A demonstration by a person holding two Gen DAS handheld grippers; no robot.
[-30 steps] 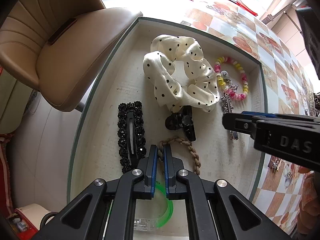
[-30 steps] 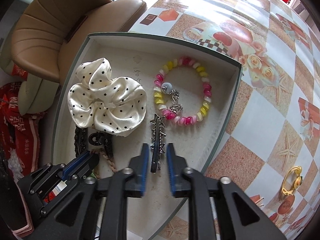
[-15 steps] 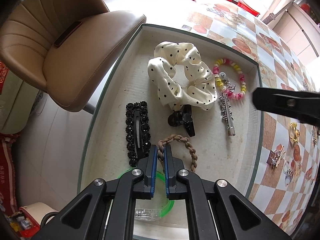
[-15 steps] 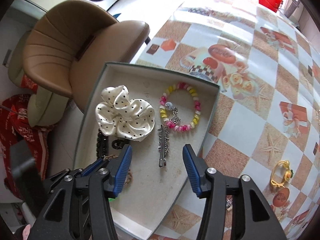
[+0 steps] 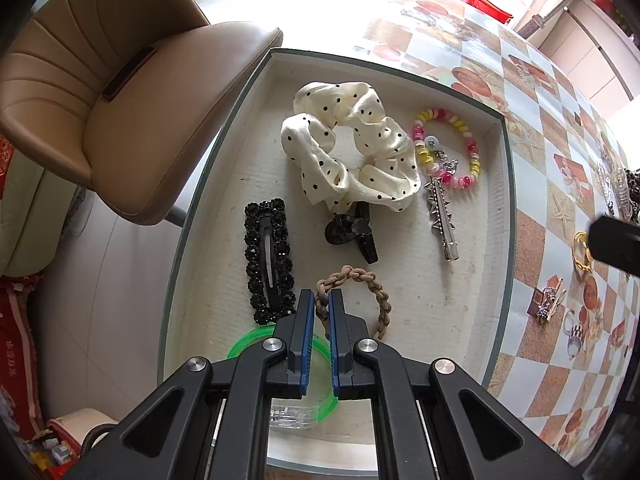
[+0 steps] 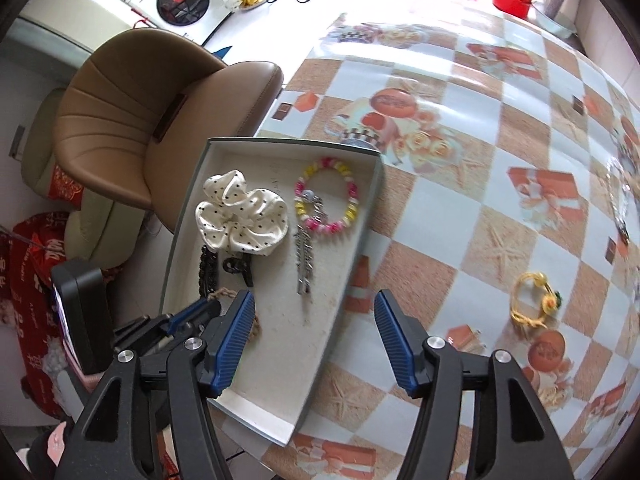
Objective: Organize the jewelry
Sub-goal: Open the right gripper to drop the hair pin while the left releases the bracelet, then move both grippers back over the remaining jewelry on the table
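A shallow white tray [image 5: 496, 216] [image 6: 280, 368] holds a polka-dot scrunchie [image 5: 352, 144] [image 6: 240, 216], a beaded bracelet [image 5: 448, 148] [image 6: 326, 200], a silver spiked clip [image 5: 442, 216] [image 6: 304, 260], a black rhinestone clip [image 5: 268, 264], a black claw clip [image 5: 354, 232], a brown braided hair tie [image 5: 360, 292] and a green bangle [image 5: 248, 340]. My left gripper [image 5: 320, 300] hangs above the hair tie, jaws nearly together with nothing gripped. My right gripper [image 6: 314, 308] is open and empty, raised above the tray's right edge.
A yellow bracelet [image 6: 534, 300] [image 5: 580, 252], a small clip [image 5: 546, 300] and more jewelry [image 5: 616, 192] lie on the checked tablecloth right of the tray. A brown chair [image 5: 132, 100] [image 6: 156, 120] stands left of the table edge.
My right gripper opened, let go of the silver spiked clip in the tray, and pulled up and back to the right. My left gripper rose slightly, still shut.
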